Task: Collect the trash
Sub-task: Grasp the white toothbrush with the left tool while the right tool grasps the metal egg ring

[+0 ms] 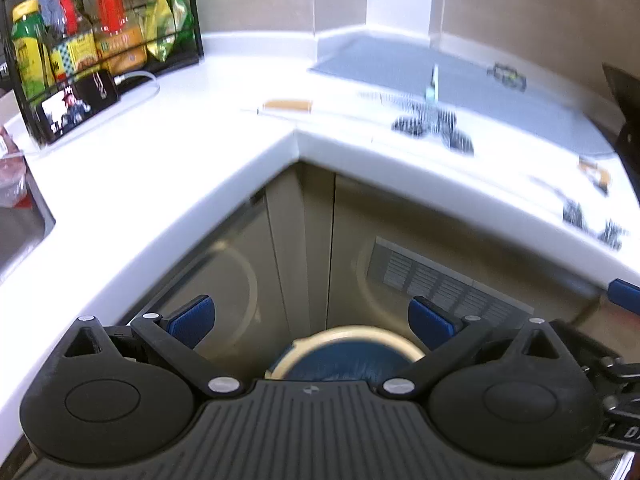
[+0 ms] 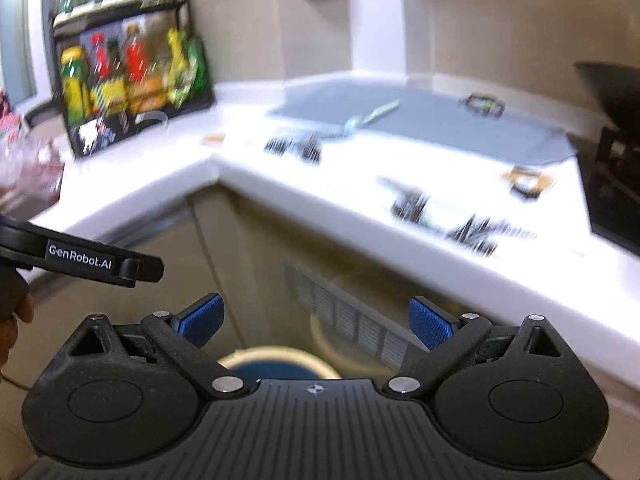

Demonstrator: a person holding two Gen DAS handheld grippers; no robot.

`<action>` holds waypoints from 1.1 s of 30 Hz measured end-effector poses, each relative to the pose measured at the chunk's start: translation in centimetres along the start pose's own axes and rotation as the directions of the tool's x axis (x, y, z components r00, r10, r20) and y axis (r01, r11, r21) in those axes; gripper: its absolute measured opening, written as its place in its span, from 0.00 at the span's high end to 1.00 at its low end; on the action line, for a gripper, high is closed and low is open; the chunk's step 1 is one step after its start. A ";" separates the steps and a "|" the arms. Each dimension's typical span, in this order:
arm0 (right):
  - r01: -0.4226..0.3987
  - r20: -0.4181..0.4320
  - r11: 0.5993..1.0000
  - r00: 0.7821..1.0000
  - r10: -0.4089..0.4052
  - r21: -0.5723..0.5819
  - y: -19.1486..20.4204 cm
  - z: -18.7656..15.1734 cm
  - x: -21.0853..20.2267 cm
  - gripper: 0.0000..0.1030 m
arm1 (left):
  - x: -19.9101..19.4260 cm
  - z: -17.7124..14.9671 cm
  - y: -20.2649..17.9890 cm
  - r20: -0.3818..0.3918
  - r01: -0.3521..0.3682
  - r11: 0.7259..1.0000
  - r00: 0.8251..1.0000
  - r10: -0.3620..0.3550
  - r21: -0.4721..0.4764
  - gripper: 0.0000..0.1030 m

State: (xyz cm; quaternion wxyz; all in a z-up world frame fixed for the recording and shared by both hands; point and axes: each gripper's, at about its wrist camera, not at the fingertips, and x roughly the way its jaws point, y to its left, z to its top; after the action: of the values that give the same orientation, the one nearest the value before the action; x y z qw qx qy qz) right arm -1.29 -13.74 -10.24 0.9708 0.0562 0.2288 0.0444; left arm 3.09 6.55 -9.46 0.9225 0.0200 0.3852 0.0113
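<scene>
Scraps of trash lie on the white L-shaped counter: dark crumpled pieces, an orange-brown wrapper, a small green-black scrap on the grey mat, a yellow-black scrap and more dark bits near the right edge. The right wrist view shows the same dark pieces and yellow scrap, blurred. A round cream-rimmed bin with a blue liner stands on the floor below the counter corner. My left gripper and right gripper both hang open and empty above the bin.
A black wire rack of bottles and snack bags stands at the back left, with a phone leaning against it. A sink is at the far left. A dark appliance sits at the right. Cabinet doors with a vent face me.
</scene>
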 end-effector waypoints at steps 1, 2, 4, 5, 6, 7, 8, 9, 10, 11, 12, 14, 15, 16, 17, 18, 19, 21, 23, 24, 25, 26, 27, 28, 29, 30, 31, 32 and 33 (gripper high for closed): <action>0.008 0.020 1.000 1.000 -0.008 0.000 -0.2 0.5 -0.1 0.04 | 0.0 0.5 0.0 0.009 0.001 1.000 1.000 -0.001 -0.005 0.00; 0.019 0.041 1.000 0.999 -0.018 -0.002 -0.4 1.0 -0.3 0.04 | -0.1 1.1 -0.1 0.018 0.003 1.000 1.000 -0.003 -0.008 0.00; 0.044 0.086 0.999 0.995 -0.043 -0.007 -0.9 2.1 -0.5 0.03 | -0.1 2.4 -0.3 0.037 0.006 1.000 0.999 -0.006 -0.004 0.00; 0.058 0.108 0.998 0.993 -0.057 -0.009 -1.2 2.7 -0.5 0.02 | -0.2 3.2 -0.5 0.050 0.007 1.000 0.999 -0.007 0.000 0.00; 0.074 0.132 0.997 0.989 -0.072 -0.006 -1.5 3.5 -0.5 0.02 | -0.3 4.0 -0.6 0.066 0.007 1.000 0.998 -0.008 0.003 0.00; 0.092 0.160 0.996 0.983 -0.092 0.004 -1.9 4.3 -0.5 0.01 | -0.4 4.8 -0.9 0.084 0.007 1.000 0.996 -0.008 0.007 0.00; 0.108 0.183 0.994 0.977 -0.110 0.019 -2.5 5.2 -0.5 0.01 | -0.5 5.6 -1.1 0.101 0.008 1.000 0.995 -0.009 0.007 0.00; 0.119 0.203 0.992 0.971 -0.124 0.038 -3.0 6.2 -0.4 0.00 | -0.5 6.5 -1.3 0.116 0.012 1.000 0.993 -0.013 0.005 0.00; 0.124 0.220 0.990 0.966 -0.135 0.061 -3.5 7.3 -0.3 0.00 | -0.5 7.4 -1.5 0.131 0.019 1.000 0.991 -0.020 0.002 0.00; 0.131 0.235 0.987 0.960 -0.149 0.089 -4.2 8.4 -0.1 0.00 | -0.4 8.4 -1.7 0.144 0.027 1.000 0.989 -0.026 -0.003 0.00; 0.138 0.256 0.983 0.952 -0.165 0.121 -4.8 9.6 0.1 0.00 | -0.2 9.4 -2.0 0.160 0.032 0.999 0.987 -0.030 -0.010 0.00; 0.163 0.284 0.973 0.937 -0.204 0.161 -5.8 11.9 1.1 0.00 | 0.3 11.4 -2.7 0.197 0.044 0.999 0.980 -0.041 -0.011 0.00; 0.187 0.278 0.965 0.932 -0.233 0.183 -6.3 13.2 1.9 0.00 | 0.7 12.4 -3.2 0.208 0.051 0.999 0.977 -0.048 -0.006 0.00; 0.197 0.278 0.959 0.928 -0.250 0.206 -6.8 14.2 2.8 0.00 | 1.3 13.5 -3.7 0.216 0.067 0.998 0.974 -0.065 0.002 0.00; 0.203 0.280 0.952 0.923 -0.264 0.227 -7.3 15.3 3.8 0.00 | 1.9 14.4 -4.2 0.218 0.080 0.997 0.973 -0.080 0.009 0.00; 0.223 0.274 0.942 0.917 -0.290 0.252 -7.8 16.3 5.1 0.00 | 2.8 15.3 -4.7 0.217 0.090 0.996 0.972 -0.091 0.015 0.00; 0.254 0.258 0.927 0.910 -0.326 0.274 -8.3 17.3 6.5 0.00 | 3.7 16.1 -5.2 0.213 0.105 0.994 0.971 -0.108 0.025 0.00; 0.296 0.227 0.901 0.898 -0.376 0.317 -9.5 18.9 9.5 0.00 | 6.0 17.6 -6.2 0.185 0.120 0.992 0.975 -0.125 0.039 0.00; 0.341 0.187 0.866 0.884 -0.428 0.366 -11.1 20.5 12.8 0.00 | 8.5 18.9 -7.0 0.141 0.148 0.988 0.978 -0.153 0.044 0.00; 0.370 0.169 0.846 0.872 -0.459 0.383 -11.8 21.3 14.5 0.00 | 9.7 19.7 -7.4 0.120 0.156 0.987 0.980 -0.160 0.046 0.00; 0.397 0.156 0.832 0.861 -0.483 0.387 -12.4 22.0 16.2 0.00 | 10.9 20.4 -7.8 0.105 0.162 0.986 0.981 -0.165 0.045 0.00; 0.412 0.139 0.826 0.859 -0.493 0.385 -13.2 22.4 17.7 0.00 | 12.1 21.1 -8.3 0.094 0.165 0.985 0.981 -0.169 0.047 0.00; 0.414 0.116 0.824 0.865 -0.488 0.387 -14.3 23.0 19.4 0.00 | 13.2 21.8 -8.7 0.085 0.167 0.985 0.982 -0.171 0.052 0.00; 0.410 0.089 0.820 0.873 -0.480 0.400 -15.3 23.5 21.0 0.00 | 14.3 22.4 -9.2 0.075 0.171 0.984 0.982 -0.175 0.057 0.00; 0.402 0.061 0.815 0.882 -0.466 0.418 -16.2 23.9 22.4 0.00 | 15.4 23.1 -9.8 0.062 0.182 0.981 0.981 -0.186 0.066 0.00; 0.389 0.030 0.810 0.895 -0.446 0.439 -17.5 24.3 24.0 0.00 | 16.5 23.7 -10.2 0.046 0.193 0.979 0.980 -0.196 0.073 0.00; 0.379 0.009 0.804 0.902 -0.431 0.459 -18.5 24.7 25.4 0.00 | 17.6 24.2 -10.7 0.032 0.198 0.977 0.979 -0.200 0.075 0.00; 0.380 -0.017 0.791 0.905 -0.424 0.479 -19.6 24.9 26.9 0.00 | 18.7 24.6 -11.0 0.019 0.196 0.978 0.980 -0.198 0.074 0.00; 0.392 -0.050 0.781 0.905 -0.423 0.486 -20.4 25.0 28.3 0.00 | 19.7 25.0 -11.4 0.005 0.198 0.977 0.980 -0.199 0.074 0.00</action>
State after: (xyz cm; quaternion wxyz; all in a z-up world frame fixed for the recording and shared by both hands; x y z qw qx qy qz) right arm 36.41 -33.03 -3.06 0.9184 0.2479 0.2090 -0.2269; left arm 34.78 -4.84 -6.40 0.9202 0.0153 0.3796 -0.0949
